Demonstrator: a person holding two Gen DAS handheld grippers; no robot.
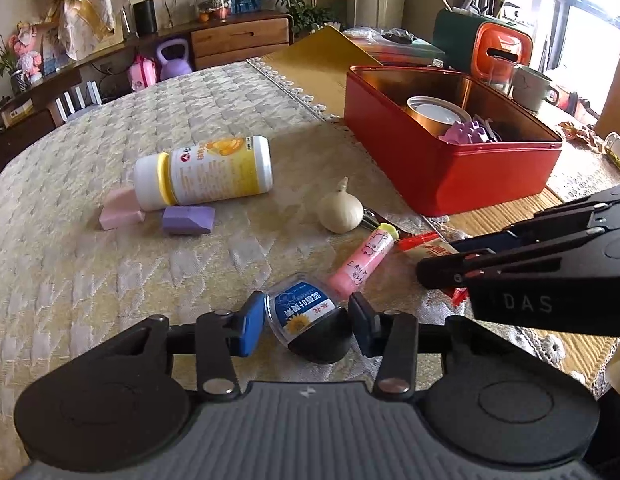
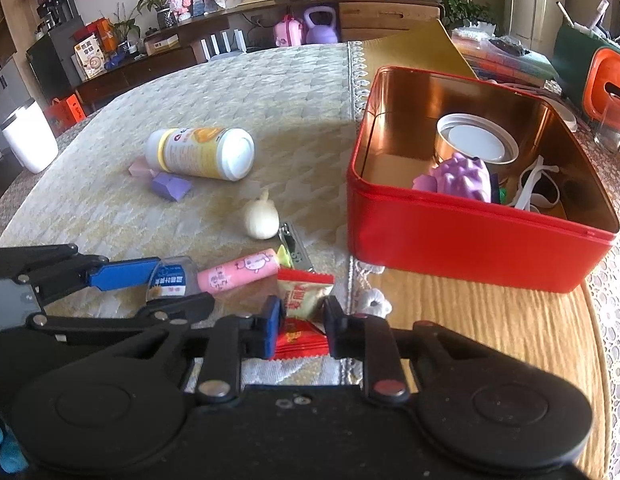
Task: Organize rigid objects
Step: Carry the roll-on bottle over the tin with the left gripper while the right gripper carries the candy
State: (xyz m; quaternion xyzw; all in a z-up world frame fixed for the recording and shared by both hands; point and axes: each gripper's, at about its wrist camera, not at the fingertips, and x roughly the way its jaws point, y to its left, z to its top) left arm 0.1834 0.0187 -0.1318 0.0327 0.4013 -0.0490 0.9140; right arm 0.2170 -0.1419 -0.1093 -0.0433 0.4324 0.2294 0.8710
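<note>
Blue-padded fingers (image 1: 246, 330) of the left gripper (image 1: 306, 326) are clamped on a small dark capsule (image 1: 308, 324) with a blue sunflower label, low over the quilted cloth (image 1: 110, 280). Right beside it, the right gripper (image 2: 301, 326) pinches a red snack packet (image 2: 304, 292) between its pads, at the cloth's lace edge, where the bare wooden tabletop (image 2: 489, 320) begins. Lying between the two loads is a pink tube (image 2: 238, 272) with a yellow-green cap, its end touching the capsule; nail clippers (image 2: 296, 248) rest just past the cap. A pale garlic-shaped bulb (image 1: 339, 210) sits a little further out. Beyond it a white bottle (image 1: 206, 170) with a yellow band lies on its side, with a pink block (image 1: 120, 210) and a purple block (image 1: 188, 220) against its capped end. To the right stands an open red tin (image 2: 469, 240), holding a round lidded can (image 2: 475, 138), a spiky purple toy (image 2: 461, 176) and white straps (image 2: 537, 188). Nothing lies between the packet and the tin's near wall. Cluttered shelves, a purple kettlebell (image 2: 319, 26) and a green-and-orange box (image 1: 481, 46) fill the background.
</note>
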